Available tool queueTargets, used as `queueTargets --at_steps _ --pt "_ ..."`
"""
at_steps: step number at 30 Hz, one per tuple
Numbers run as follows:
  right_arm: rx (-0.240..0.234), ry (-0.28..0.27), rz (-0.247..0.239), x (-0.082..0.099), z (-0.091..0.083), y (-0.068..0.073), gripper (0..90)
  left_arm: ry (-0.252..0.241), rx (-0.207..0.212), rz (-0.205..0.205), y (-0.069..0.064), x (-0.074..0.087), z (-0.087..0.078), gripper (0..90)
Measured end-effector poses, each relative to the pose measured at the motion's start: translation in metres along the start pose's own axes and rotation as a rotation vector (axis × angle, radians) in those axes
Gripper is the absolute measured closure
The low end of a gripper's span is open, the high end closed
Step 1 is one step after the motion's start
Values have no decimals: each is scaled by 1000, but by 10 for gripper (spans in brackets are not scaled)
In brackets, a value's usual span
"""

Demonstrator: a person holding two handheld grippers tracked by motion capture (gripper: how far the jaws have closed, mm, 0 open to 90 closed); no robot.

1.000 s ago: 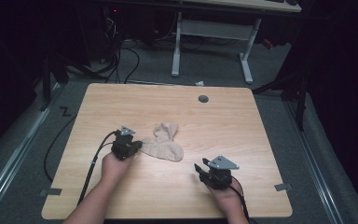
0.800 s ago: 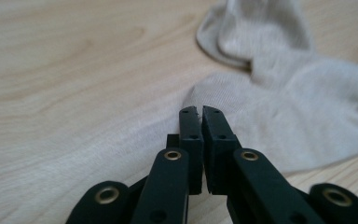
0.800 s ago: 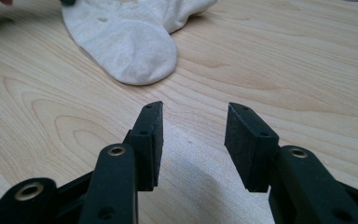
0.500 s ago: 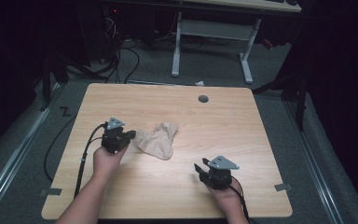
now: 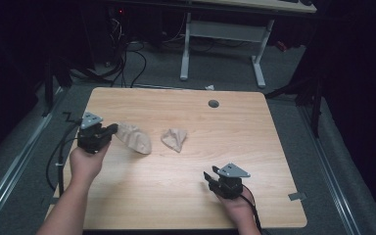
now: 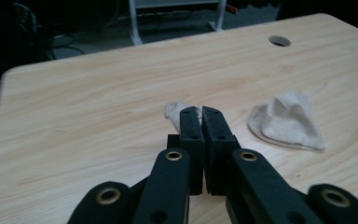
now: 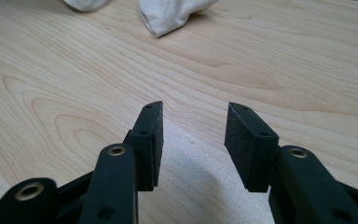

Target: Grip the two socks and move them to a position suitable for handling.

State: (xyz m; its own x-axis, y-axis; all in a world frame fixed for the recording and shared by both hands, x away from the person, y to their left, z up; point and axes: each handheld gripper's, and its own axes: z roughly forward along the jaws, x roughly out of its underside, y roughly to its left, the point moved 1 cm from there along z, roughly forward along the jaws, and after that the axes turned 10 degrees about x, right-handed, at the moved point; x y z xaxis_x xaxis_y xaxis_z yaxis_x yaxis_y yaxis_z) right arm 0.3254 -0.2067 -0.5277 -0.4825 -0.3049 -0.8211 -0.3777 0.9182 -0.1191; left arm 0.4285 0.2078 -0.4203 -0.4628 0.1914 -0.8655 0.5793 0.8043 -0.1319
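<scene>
Two beige socks are on a light wooden table (image 5: 176, 196). My left gripper (image 5: 112, 130) is shut on one sock (image 5: 134, 138), which hangs from its jaws above the table's left side. In the left gripper view a bit of that held sock (image 6: 171, 111) pokes out behind the closed left gripper (image 6: 200, 112). The other sock (image 5: 175, 138) (image 6: 286, 122) lies crumpled on the wood, apart from the first. My right gripper (image 5: 208, 176) (image 7: 193, 114) rests near the front right, open, with bare wood between its pads. Both socks (image 7: 172, 14) lie far ahead of it.
A round cable hole (image 5: 213, 103) sits near the table's far edge. Behind the table on the grey floor stand a white desk frame (image 5: 223, 34) and tangled cables (image 5: 127, 54). A black cable (image 5: 58, 152) trails from the left gripper over the left edge.
My left gripper has risen and moved left with one sock, pulling it away from the other sock, which stays on the table. The right gripper has not moved.
</scene>
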Motion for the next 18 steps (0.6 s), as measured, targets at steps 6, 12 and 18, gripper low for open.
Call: queueTargets --at_steps 6,12,18 --pt "-1 1 -5 -1 2 2 577 -45 -19 52 -10 -21 -18 883" --pt "0 -3 -8 -1 0 1 577 23 32 60 -31 -8 18 883" --pt "-1 0 -2 -1 0 1 577 72 94 75 -56 6 50 882"
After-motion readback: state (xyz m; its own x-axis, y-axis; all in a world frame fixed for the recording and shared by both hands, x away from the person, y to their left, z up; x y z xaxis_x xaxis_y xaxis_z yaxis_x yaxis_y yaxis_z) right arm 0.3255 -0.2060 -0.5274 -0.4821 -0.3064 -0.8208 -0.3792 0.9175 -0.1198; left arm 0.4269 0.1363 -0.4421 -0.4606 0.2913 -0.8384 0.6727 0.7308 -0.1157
